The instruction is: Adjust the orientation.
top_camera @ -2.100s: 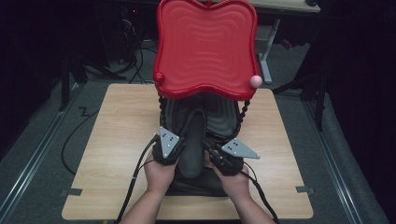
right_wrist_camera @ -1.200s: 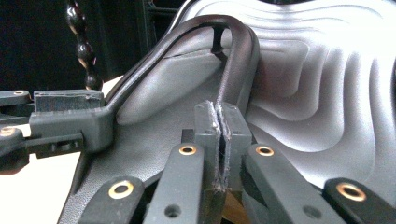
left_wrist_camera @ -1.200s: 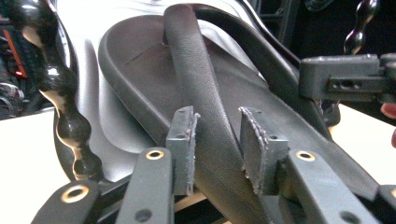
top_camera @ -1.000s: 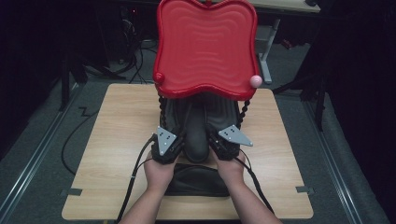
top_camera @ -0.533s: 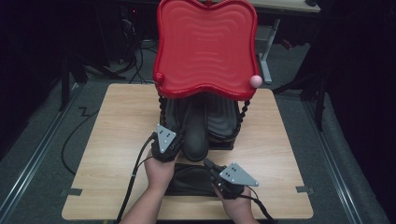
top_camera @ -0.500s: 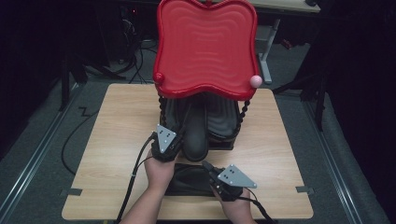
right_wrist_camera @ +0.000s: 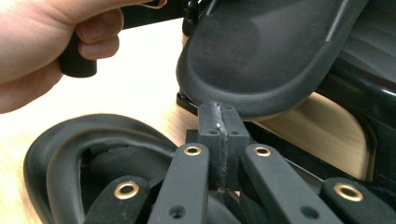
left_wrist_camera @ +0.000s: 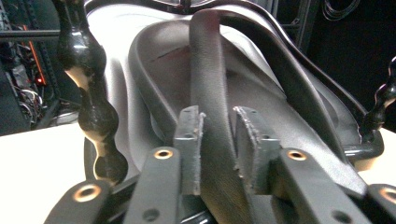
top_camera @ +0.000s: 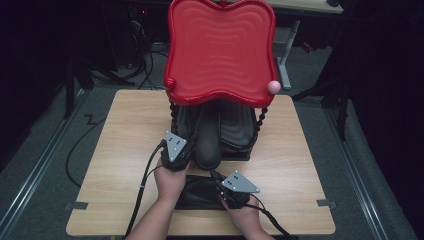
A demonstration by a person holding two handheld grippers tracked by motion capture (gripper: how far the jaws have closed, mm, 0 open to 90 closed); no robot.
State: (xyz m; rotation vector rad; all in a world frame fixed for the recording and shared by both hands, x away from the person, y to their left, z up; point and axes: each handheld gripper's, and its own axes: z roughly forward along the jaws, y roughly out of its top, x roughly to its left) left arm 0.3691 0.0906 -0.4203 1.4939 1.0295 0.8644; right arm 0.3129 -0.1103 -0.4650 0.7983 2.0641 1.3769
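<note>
The left gripper [top_camera: 181, 156] clamps the strap of the black sandal [left_wrist_camera: 261, 135] that rests toe-out on the rack's [top_camera: 218, 60] lower shelf, its jaws having just been opening slightly with the strap between them – keep that grip steady. The right gripper [right_wrist_camera: 219, 122], jaws pressed together on nothing, hangs over the second sandal [top_camera: 200, 192] flat on the table [top_camera: 300, 165] – open wide, then pinch its strap squarely before lifting
</note>
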